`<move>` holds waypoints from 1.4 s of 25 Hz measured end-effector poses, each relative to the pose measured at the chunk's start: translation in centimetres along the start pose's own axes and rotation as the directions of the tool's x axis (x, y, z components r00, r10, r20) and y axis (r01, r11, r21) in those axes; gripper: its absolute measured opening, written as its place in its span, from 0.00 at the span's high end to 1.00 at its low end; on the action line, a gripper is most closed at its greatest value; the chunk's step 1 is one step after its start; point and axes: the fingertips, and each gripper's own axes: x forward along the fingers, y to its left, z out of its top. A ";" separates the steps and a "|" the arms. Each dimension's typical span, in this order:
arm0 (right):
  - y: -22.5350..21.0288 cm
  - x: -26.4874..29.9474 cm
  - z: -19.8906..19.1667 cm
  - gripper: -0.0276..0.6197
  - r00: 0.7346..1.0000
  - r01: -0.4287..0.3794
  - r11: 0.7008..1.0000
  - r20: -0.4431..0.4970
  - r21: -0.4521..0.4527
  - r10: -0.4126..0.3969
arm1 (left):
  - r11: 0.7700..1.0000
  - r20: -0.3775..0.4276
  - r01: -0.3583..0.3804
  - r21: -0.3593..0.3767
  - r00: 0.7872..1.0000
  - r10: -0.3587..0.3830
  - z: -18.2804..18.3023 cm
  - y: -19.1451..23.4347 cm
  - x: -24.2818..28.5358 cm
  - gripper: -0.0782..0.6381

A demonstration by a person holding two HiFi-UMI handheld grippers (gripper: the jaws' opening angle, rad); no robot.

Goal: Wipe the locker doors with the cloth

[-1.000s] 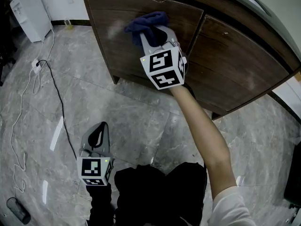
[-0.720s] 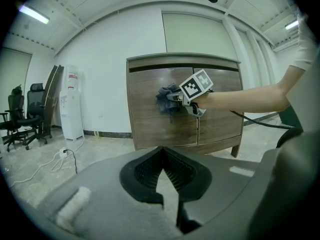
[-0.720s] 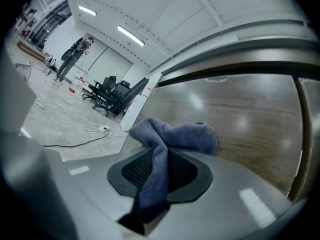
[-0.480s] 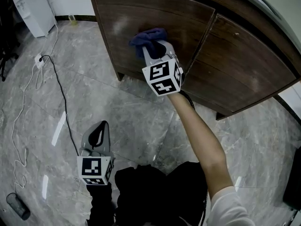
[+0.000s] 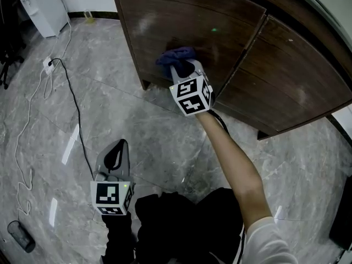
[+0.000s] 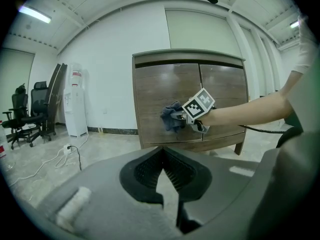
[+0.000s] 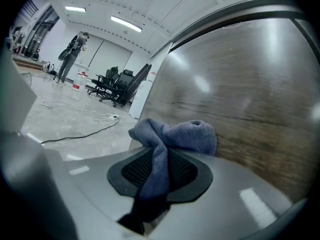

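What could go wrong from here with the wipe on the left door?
1. The cloth is pinched only by a narrow fold in the right gripper. Drag against the left door may pull it out.
2. The cloth is bunched into a wad, so it touches only a small patch of the door and may leave strips unwiped.
3. A cable lies on the floor left of that door. A step that way could snag it.

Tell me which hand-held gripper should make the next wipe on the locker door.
Right. The right hand-held gripper is shut on the cloth, which lies against the locker door. The left hand-held gripper hangs low over the floor, shut and empty.
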 end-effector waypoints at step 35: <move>4.3 4.2 -4.6 0.81 0.989 -0.086 0.996 -0.127 -0.035 0.081 | 0.998 -0.012 -0.062 -0.025 0.998 0.062 -0.7 3.3 -1.0 0.89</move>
